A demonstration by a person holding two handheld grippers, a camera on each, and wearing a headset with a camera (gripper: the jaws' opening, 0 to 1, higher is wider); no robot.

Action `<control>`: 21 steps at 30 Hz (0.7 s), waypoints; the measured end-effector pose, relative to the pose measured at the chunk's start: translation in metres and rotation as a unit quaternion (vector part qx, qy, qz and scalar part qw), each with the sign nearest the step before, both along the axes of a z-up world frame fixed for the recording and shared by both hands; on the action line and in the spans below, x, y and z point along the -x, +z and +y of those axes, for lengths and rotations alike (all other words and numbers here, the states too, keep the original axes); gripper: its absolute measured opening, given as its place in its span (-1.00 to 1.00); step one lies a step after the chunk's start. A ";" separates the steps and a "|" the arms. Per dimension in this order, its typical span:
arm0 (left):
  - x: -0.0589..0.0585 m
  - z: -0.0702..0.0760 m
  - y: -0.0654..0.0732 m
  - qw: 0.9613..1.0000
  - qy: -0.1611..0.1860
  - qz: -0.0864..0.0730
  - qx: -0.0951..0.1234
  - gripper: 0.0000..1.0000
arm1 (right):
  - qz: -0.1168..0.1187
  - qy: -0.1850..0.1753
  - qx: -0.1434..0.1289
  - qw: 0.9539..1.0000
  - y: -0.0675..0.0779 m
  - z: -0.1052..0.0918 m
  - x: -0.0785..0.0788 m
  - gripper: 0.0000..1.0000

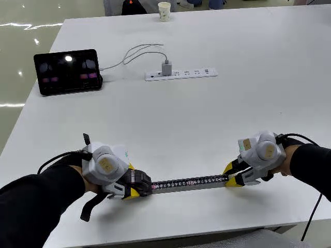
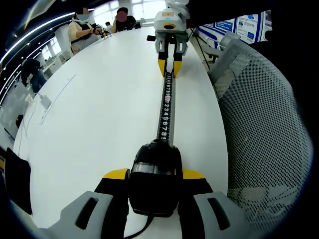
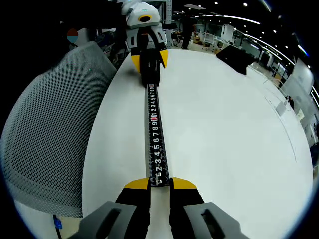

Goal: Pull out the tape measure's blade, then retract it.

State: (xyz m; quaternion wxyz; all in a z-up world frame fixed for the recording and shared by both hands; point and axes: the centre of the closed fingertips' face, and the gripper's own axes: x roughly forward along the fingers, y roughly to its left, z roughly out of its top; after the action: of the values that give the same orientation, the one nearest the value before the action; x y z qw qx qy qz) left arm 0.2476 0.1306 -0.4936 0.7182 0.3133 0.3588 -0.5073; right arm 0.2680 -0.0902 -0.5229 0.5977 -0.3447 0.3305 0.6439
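A black tape measure case (image 1: 136,182) (image 2: 155,174) sits between the yellow-tipped fingers of my left gripper (image 1: 132,186) (image 2: 154,175), which is shut on it. Its dark blade (image 1: 189,182) (image 2: 166,107) (image 3: 155,142) with white numbers lies stretched along the white table (image 1: 207,124) toward the right. My right gripper (image 1: 230,175) (image 3: 159,184) is shut on the blade's free end. In the left gripper view the right gripper (image 2: 170,67) shows at the blade's far end. The right gripper view has the left gripper (image 3: 148,62) and the case (image 3: 150,74) at the far end.
At the back left lies a black tablet (image 1: 67,71). A white power strip (image 1: 181,74) with a charger and cable lies mid-table, and a paper cup (image 1: 164,11) stands at the far edge. A grey mesh chair (image 2: 264,129) (image 3: 47,129) is beside the table's near edge.
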 end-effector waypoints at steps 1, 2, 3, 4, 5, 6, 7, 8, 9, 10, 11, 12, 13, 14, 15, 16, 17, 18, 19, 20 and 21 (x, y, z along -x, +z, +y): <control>0.000 0.000 0.000 1.000 -0.001 0.000 0.000 -0.36 | -0.001 0.000 0.000 1.000 0.000 -0.001 0.000 -0.79; 0.000 0.000 0.000 1.000 -0.001 0.000 0.000 -0.36 | -0.001 0.000 0.000 1.000 0.000 -0.001 0.000 -0.79; 0.000 0.000 0.000 1.000 -0.001 0.000 0.000 -0.36 | -0.001 0.000 0.001 1.000 0.000 -0.002 0.000 -0.79; 0.000 0.000 0.000 1.000 -0.001 0.000 0.001 -0.35 | 0.000 -0.001 0.001 1.000 0.001 -0.003 0.000 -0.79; 0.000 0.000 0.000 1.000 -0.001 0.000 0.000 -0.35 | -0.001 -0.002 0.002 1.000 0.001 -0.004 0.000 -0.79; 0.000 0.000 0.000 1.000 -0.001 0.000 0.000 -0.35 | 0.000 -0.003 0.002 1.000 0.001 -0.005 -0.001 -0.79; 0.000 0.000 0.000 1.000 -0.001 0.000 0.000 -0.35 | 0.000 -0.003 0.002 1.000 0.001 -0.005 -0.001 -0.79; 0.000 0.000 0.000 1.000 -0.002 0.000 0.000 -0.35 | 0.000 -0.004 0.001 1.000 0.001 -0.006 -0.001 -0.79; 0.000 0.000 0.000 1.000 -0.002 0.000 0.000 -0.35 | 0.000 -0.005 0.001 1.000 0.001 -0.006 -0.001 -0.79; 0.000 0.000 0.000 1.000 -0.002 0.000 0.000 -0.35 | 0.000 -0.005 0.001 1.000 0.001 -0.006 -0.001 -0.79; 0.000 0.000 0.000 1.000 -0.002 0.000 0.000 -0.36 | 0.000 -0.005 0.001 1.000 0.002 -0.007 -0.001 -0.79; 0.000 0.000 0.000 1.000 -0.002 0.000 0.000 -0.36 | 0.000 -0.005 0.002 1.000 0.002 -0.007 -0.001 -0.79; 0.000 0.000 0.000 1.000 -0.001 0.000 0.000 -0.35 | 0.000 -0.005 0.002 1.000 0.002 -0.008 -0.001 -0.79; 0.000 0.000 0.000 1.000 -0.001 0.000 0.000 -0.35 | 0.000 -0.005 0.003 1.000 0.002 -0.008 -0.001 -0.79; 0.000 0.000 0.000 1.000 -0.001 0.000 0.000 -0.35 | 0.000 -0.005 0.003 1.000 0.002 -0.009 -0.001 -0.79; 0.000 0.000 0.000 1.000 -0.001 0.000 0.000 -0.35 | 0.000 -0.005 0.003 1.000 0.002 -0.009 -0.001 -0.79; 0.000 0.000 0.000 1.000 -0.001 0.000 0.000 -0.35 | 0.000 -0.006 0.003 1.000 0.002 -0.010 -0.001 -0.79; 0.000 0.000 0.000 1.000 -0.001 0.000 0.000 -0.35 | 0.000 -0.007 0.003 1.000 0.002 -0.011 -0.002 -0.79; 0.000 0.000 0.000 1.000 -0.001 0.000 0.000 -0.35 | 0.001 -0.007 0.003 1.000 0.002 -0.011 -0.002 -0.79; 0.000 0.000 0.000 1.000 -0.001 0.000 0.000 -0.35 | 0.001 -0.008 0.003 1.000 0.001 -0.011 -0.002 -0.79; 0.000 0.000 0.000 1.000 -0.001 0.000 0.000 -0.35 | 0.000 -0.008 0.003 1.000 0.001 -0.012 -0.002 -0.79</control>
State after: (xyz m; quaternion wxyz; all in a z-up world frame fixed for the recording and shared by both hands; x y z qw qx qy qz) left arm 0.2475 0.1303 -0.4937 0.7174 0.3139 0.3587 -0.5080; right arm 0.2700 -0.1023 -0.5215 0.6014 -0.3438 0.3355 0.6384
